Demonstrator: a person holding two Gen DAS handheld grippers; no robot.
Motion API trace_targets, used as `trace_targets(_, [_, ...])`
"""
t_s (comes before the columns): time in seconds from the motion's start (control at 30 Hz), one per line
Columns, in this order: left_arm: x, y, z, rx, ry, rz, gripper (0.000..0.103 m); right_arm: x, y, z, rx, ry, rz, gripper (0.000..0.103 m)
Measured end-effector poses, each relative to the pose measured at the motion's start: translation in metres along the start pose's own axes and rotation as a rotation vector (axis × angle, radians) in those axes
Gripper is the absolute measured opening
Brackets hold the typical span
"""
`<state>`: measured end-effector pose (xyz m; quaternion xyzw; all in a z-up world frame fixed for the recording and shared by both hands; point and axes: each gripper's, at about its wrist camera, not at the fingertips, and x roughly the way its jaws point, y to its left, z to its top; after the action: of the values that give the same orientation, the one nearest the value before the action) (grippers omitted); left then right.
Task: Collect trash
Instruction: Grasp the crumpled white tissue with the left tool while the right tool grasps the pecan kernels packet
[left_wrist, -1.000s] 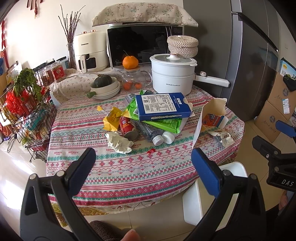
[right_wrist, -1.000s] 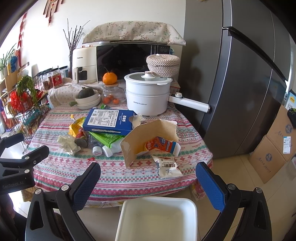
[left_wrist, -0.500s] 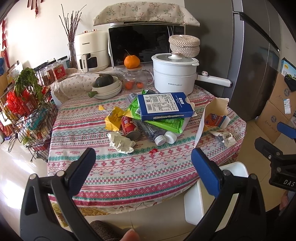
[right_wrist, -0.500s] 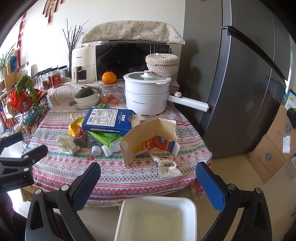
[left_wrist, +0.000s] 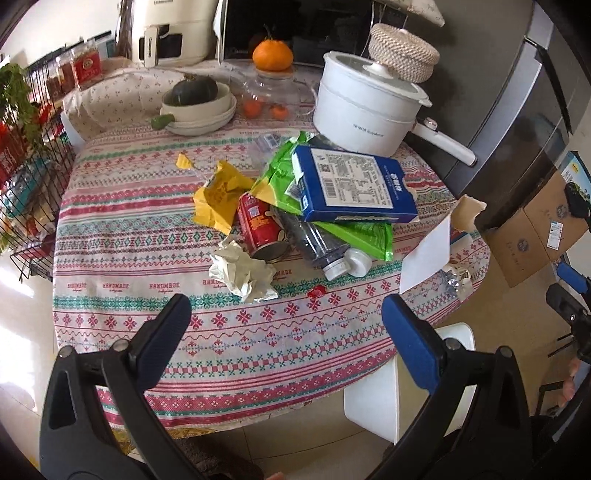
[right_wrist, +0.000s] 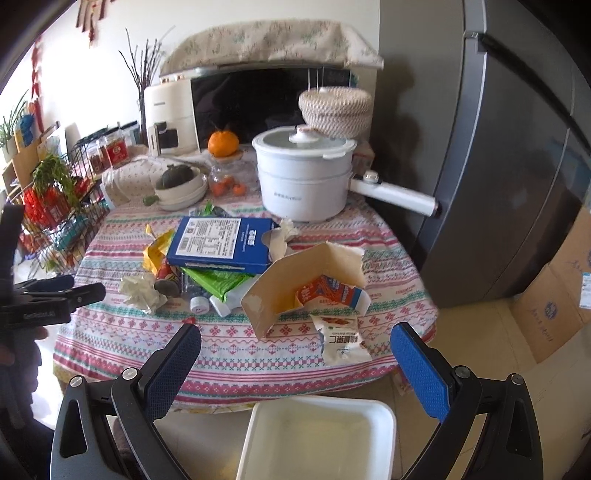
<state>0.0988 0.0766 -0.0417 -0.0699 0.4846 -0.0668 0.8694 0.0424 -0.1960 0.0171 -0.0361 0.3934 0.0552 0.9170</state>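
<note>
While the white bin (right_wrist: 317, 435) at 6 o'clock holds nothing, the litter pile (left_wrist: 295, 214) lies uncollected, and the left gripper (left_wrist: 286, 317) and right gripper (right_wrist: 295, 350) are both spread and carry nothing.

Left tool (left_wrist: 286, 312): black plastic frame, two blue textured pads (left_wrist: 408, 338), silver screws at the pivots. Right tool (right_wrist: 295, 345): identical build, blue dimpled pads (right_wrist: 419, 365), silver screws, triangular cut-outs in the black arms.
</note>
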Motion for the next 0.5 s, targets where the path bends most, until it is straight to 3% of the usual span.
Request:
trace_targets(0.1, [0.026, 0.022, 0.003, -0.102, 0.028, -0.043, 0.097, 0.027, -0.013, 0.005, 0.073, 0.062, 0.043, 0.103])
trace_targets(0.17, [0.046, 0.032, 0.005, -0.147, 0.064, -0.024, 0.089, 0.045, -0.025, -0.001, 0.133, 0.1, 0.045, 0.103])
trace_targets(0.23, [0.061, 0.036, 0.007, -0.177, 0.081, -0.015, 0.08, 0.07, -0.037, -0.008, 0.177, 0.214, 0.05, 0.103])
trace_targets(0.27, [0.067, 0.039, 0.008, -0.195, 0.088, -0.006, 0.079, 0.076, -0.041, -0.011, 0.191, 0.231, 0.064, 0.103])
trace_targets(0.4, [0.087, 0.042, 0.009, -0.218, 0.108, 0.042, 0.066, 0.089, -0.056, -0.01, 0.205, 0.233, 0.017, 0.103])
trace_targets(0.5, [0.099, 0.042, 0.007, -0.239, 0.135, 0.048, 0.044, 0.094, -0.065, -0.007, 0.212, 0.229, 0.006, 0.103])
